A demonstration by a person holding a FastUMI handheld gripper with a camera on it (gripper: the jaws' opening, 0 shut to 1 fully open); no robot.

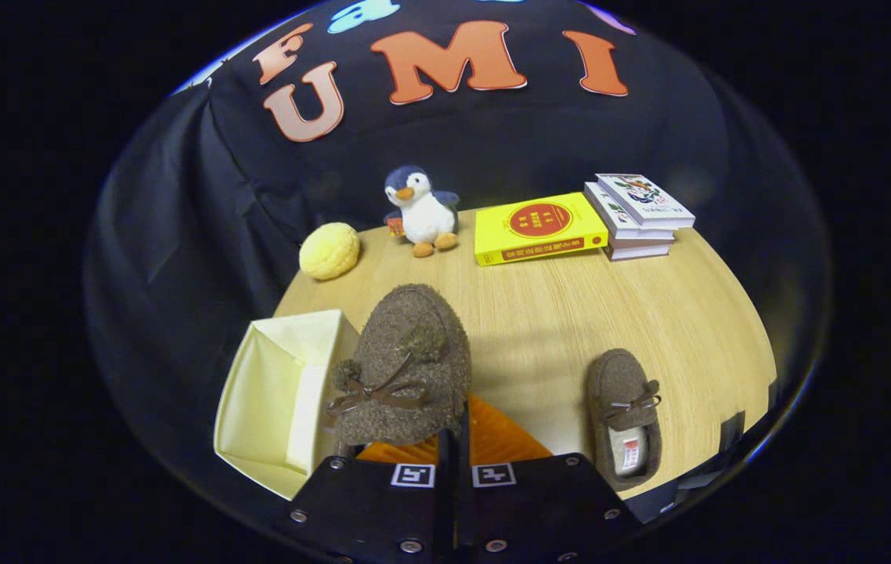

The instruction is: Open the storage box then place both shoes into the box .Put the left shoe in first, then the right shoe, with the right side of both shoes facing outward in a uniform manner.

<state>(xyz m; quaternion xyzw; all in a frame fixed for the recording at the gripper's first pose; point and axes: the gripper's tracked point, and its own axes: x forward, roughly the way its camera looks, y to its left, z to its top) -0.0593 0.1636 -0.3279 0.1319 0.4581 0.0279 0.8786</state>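
Black cloth hangs behind a round light wooden table (555, 329), and on this table all the things stand. At the near edge the gripper (452, 439) has its two fingers almost together, and they clamp the heel part of a brown fuzzy slipper with a thin bow and pompoms (406, 368). This shoe is lifted, its toe points away from the fingers toward 12 o'clock. Just at 9 o'clock from the held shoe, and partly covered by it, is the open pale yellow storage box (273, 392), which looks empty inside as far as I can see. At 3 o'clock from the fingers, apart from them, the second brown fuzzy slipper with a bow (624, 415) lies flat on the wood with its opening up, toe away.

Farther, at 11 o'clock, there is a round yellow bun-like toy (329, 250). At 12 o'clock a plush penguin, dark blue and white with orange feet (422, 211), stands upright. At 1 o'clock lies a thick yellow book with a red circle on the cover (539, 227), and just beside it, at 2 o'clock, a small stack of white books (637, 215).
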